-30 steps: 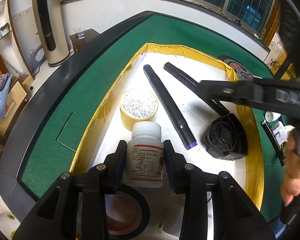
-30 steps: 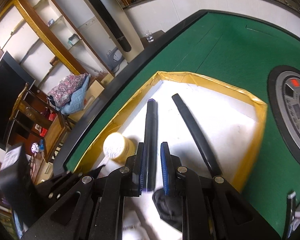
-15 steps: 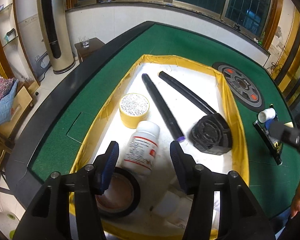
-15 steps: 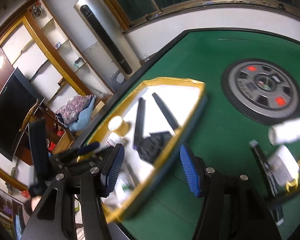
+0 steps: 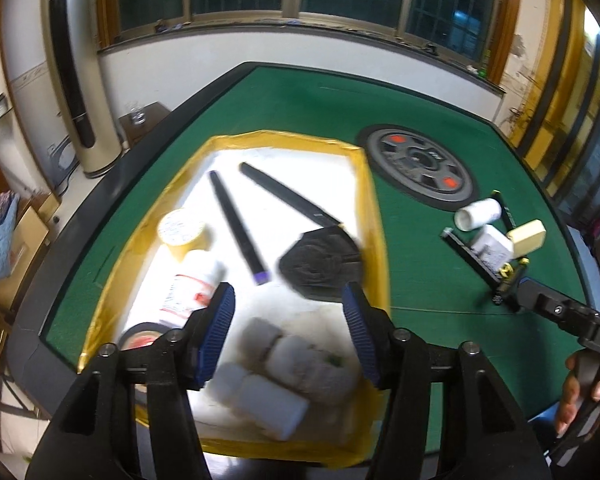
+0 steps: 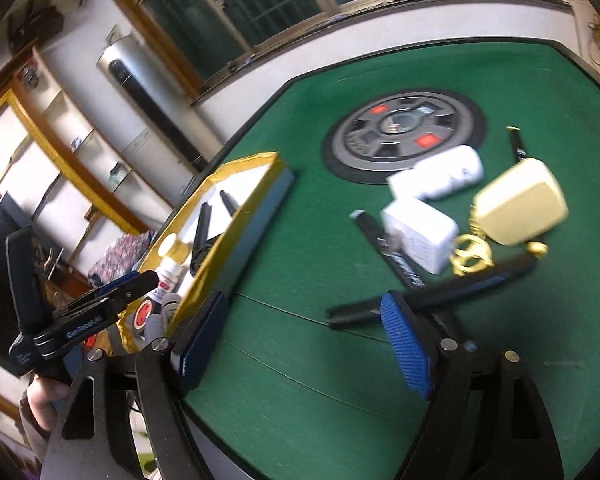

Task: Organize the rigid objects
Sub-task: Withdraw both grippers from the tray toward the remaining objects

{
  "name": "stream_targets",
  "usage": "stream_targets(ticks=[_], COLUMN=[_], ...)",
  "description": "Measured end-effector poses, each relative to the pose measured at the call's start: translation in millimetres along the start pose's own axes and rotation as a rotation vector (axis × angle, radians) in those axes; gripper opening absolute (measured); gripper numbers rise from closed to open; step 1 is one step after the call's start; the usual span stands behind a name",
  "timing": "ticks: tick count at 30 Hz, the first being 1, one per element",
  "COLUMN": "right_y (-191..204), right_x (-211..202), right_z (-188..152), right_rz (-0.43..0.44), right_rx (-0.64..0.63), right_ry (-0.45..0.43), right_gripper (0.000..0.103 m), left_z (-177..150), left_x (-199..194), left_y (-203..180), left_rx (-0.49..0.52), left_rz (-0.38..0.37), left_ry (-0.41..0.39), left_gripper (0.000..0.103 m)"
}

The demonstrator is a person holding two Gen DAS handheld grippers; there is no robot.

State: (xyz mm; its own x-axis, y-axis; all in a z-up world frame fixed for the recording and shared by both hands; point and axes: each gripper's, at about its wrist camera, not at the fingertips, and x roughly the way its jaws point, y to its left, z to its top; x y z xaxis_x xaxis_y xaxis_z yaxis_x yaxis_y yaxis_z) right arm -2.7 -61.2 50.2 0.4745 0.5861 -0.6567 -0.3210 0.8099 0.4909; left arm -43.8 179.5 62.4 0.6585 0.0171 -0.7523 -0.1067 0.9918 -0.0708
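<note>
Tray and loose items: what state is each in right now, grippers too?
Left gripper: opening, nothing between jaws.
Right gripper: opening, empty.
Pill bottle: lying in the tray.
Yellow tape: flat in tray.
White tube: lying outside on the felt.

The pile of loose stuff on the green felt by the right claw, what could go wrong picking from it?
The right claw, its jaws opening and empty, faces a tangle: the white box lies on a black stick, and the cream fob trails a gold ring. Grabbing one could drag the others. The white bottle lies on its side and might roll if nudged.
</note>
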Motion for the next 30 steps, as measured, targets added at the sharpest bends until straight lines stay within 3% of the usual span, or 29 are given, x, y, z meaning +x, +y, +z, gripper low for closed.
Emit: stream_targets(ticks=[18,26,30], right_y=[-66,-73,-81], right_x=[-58,-75,-89], right_z=[-30,-33,-36], right_rz=[-0.280,-0.289,-0.319], right_rx=[0.039,0.061,0.097], right_ry=[-0.207,-0.248,-0.274], right_gripper=[0.080,0.081,0.081], left_z=[-7,-6,-1], left_x=[7,20,26], left_y=[-108,-155,-185], left_rx=[0.197,0.288,0.384], left_rz=[-0.121,-0.177,-0.222], left_ry=[0.046,0.069,0.057], left_gripper=[0.062,0.062,0.061])
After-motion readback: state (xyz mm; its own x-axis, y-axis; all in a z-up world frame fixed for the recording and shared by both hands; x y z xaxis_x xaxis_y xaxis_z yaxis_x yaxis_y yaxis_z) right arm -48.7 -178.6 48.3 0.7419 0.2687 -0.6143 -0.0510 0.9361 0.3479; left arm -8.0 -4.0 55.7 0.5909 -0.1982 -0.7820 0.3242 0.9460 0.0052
